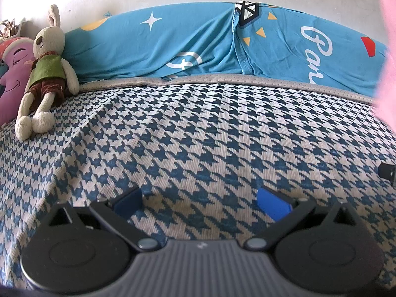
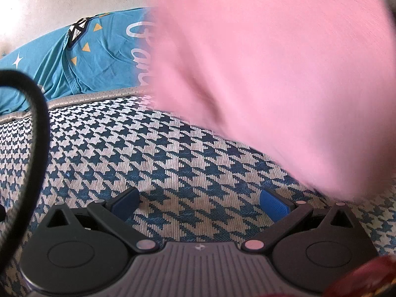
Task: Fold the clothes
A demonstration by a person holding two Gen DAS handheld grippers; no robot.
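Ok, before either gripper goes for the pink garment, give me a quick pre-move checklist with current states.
1. Left gripper open and empty: ok, only the houndstooth bedspread shows between its pads.
2. Right gripper open and empty: ok.
3. Pink garment lying flat and still: not ok, it is blurred and fills the upper right of the right wrist view.
4. A garment edge or corner to grip: cannot tell.
5. Folding area free of the stuffed rabbit: ok, it sits far left by the blue pillow.
6. Black cable clear of the right gripper: cannot tell.
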